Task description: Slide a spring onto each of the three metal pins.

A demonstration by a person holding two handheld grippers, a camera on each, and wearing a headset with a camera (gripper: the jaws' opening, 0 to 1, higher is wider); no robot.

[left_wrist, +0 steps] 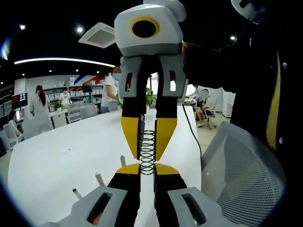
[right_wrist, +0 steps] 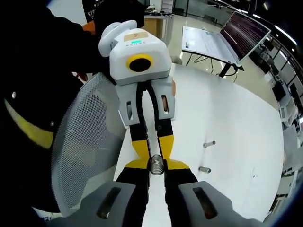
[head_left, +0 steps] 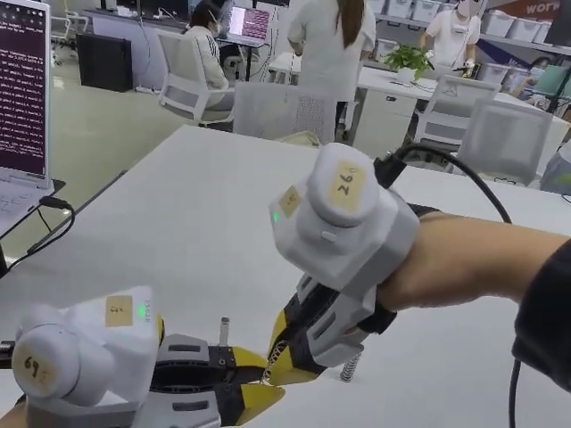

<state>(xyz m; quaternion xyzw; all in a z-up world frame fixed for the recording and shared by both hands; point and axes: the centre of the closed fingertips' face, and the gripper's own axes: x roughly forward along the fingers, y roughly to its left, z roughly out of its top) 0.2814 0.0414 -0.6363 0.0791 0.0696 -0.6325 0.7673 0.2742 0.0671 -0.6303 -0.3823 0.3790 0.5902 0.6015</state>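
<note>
One steel spring (left_wrist: 147, 150) is caught between both grippers, which meet tip to tip just above the white table (head_left: 196, 223). My left gripper (left_wrist: 147, 169) is shut on its near end, and my right gripper (left_wrist: 147, 155) reaches in from above, shut along its length. In the right gripper view the spring (right_wrist: 157, 165) appears end-on between my right gripper (right_wrist: 157, 166) tips, facing the left gripper (right_wrist: 155, 152). Three upright metal pins (left_wrist: 122, 160) (left_wrist: 100, 179) (left_wrist: 76, 193) stand on the table to the left. A second spring (head_left: 351, 366) stands on the table beside the right gripper (head_left: 273, 360); the left gripper (head_left: 259, 379) sits low in the head view.
A laptop (head_left: 22, 107) with a cable stands at the table's left edge. Two pins (right_wrist: 209, 143) (right_wrist: 204, 169) show right of the jaws. A grey mesh chair (left_wrist: 241, 170) is close behind the table edge. People and chairs (head_left: 192, 76) are far off.
</note>
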